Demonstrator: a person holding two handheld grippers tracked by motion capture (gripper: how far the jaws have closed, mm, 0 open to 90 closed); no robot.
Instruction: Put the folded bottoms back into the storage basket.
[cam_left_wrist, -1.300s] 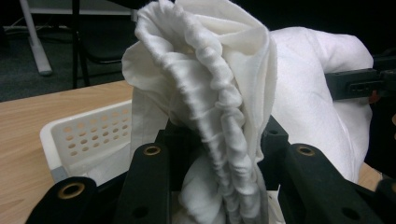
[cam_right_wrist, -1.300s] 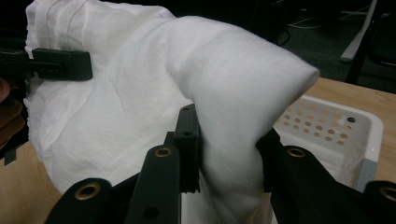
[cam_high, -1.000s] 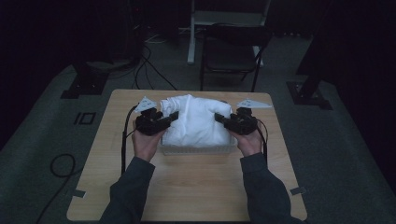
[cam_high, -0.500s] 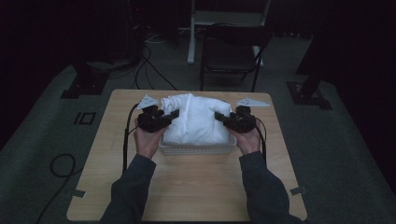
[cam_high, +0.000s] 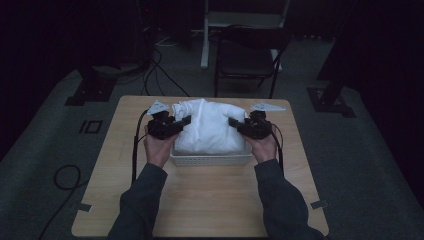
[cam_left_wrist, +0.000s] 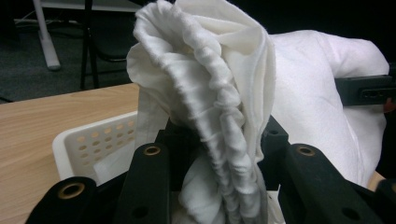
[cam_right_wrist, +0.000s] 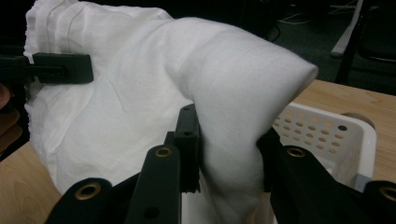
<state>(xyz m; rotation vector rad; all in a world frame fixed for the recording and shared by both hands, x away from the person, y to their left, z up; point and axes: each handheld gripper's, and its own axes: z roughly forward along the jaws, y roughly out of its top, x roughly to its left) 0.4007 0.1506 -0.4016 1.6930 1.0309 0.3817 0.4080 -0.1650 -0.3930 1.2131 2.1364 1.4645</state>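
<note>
The step in hand looks like the placing of a bulky white cloth bundle with a gathered, elastic-like hem (cam_high: 210, 127) into a white perforated plastic basket (cam_high: 210, 160), which stands at the middle of the light wooden table (cam_high: 200, 205). The left gripper (cam_high: 181, 122) is clenched on the ruffled hem at the left side of the bundle; in the left gripper view the gathered cloth (cam_left_wrist: 210, 112) is pressed between its two black jaws. The right gripper (cam_high: 235, 124) is clamped on a smooth fold at the opposite side, and in the right gripper view this fold (cam_right_wrist: 233, 116) rises out from between the jaws. The bundle sits over the basket and hides most of its opening; only the front wall is visible in the high view. I judge that the next move calls for lowering both sides together and pressing the cloth inside the rim before the jaws release. The cloth looks soft, thick and wrinkled, and it rises well above the basket.
</note>
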